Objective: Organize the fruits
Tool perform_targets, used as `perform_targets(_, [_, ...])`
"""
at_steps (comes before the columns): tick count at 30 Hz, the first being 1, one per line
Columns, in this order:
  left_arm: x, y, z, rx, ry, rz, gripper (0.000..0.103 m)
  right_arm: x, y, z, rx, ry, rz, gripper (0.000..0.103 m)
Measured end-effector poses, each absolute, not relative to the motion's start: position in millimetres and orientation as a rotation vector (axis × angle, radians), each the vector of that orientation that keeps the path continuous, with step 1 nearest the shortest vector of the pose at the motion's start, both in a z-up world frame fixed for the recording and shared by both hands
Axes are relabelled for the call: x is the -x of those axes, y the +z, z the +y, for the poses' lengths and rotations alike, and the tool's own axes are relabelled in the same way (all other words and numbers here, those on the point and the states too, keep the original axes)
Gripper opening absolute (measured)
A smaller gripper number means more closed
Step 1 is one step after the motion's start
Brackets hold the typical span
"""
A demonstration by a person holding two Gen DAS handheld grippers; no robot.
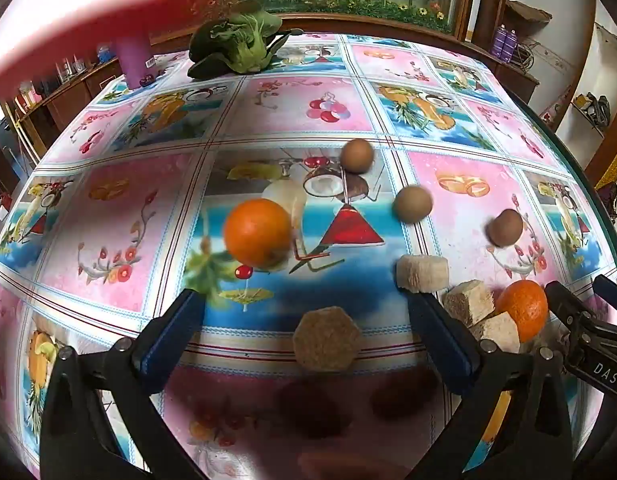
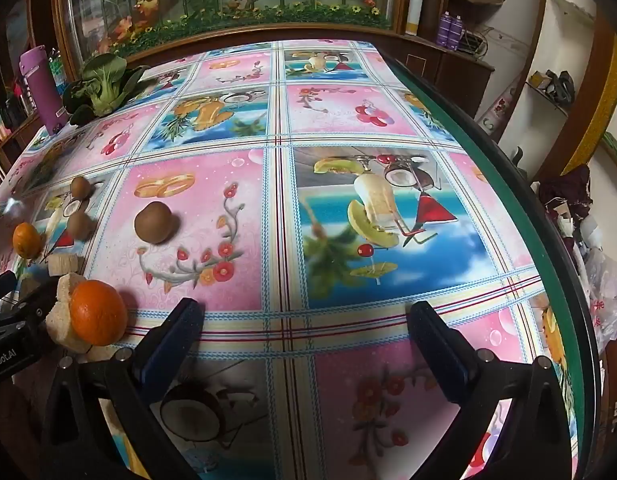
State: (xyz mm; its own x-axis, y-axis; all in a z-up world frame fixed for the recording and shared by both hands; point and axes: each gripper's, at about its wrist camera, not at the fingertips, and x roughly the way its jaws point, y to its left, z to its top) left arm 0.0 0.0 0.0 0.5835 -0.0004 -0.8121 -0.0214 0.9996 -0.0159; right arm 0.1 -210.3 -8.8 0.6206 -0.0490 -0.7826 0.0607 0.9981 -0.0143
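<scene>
Home dining rm: patterned tablecloth [image 2: 348,120], wood sideboard [image 2: 448,60], bok choy [image 1: 236,44], thermos [image 2: 42,84].

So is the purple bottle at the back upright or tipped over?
Upright. The purple bottle stands on its base at the table's far corner, cap up, beside the leafy greens.

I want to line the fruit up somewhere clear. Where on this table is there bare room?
The widest free patch lies in front of the right tongs, between the nearest kiwi and the table's green rim. The far half before the bok choy is bare too. It is crowded around the oranges and wooden blocks.
</scene>
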Motion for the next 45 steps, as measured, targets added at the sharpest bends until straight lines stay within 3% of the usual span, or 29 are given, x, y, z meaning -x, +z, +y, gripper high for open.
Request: perform_targets(45, [0.0, 0.0, 0.1, 0.025, 0.012, 0.948, 0.103, -0.4, -8.6, -210.9, -0.022, -0.059, 0.899, 0.103])
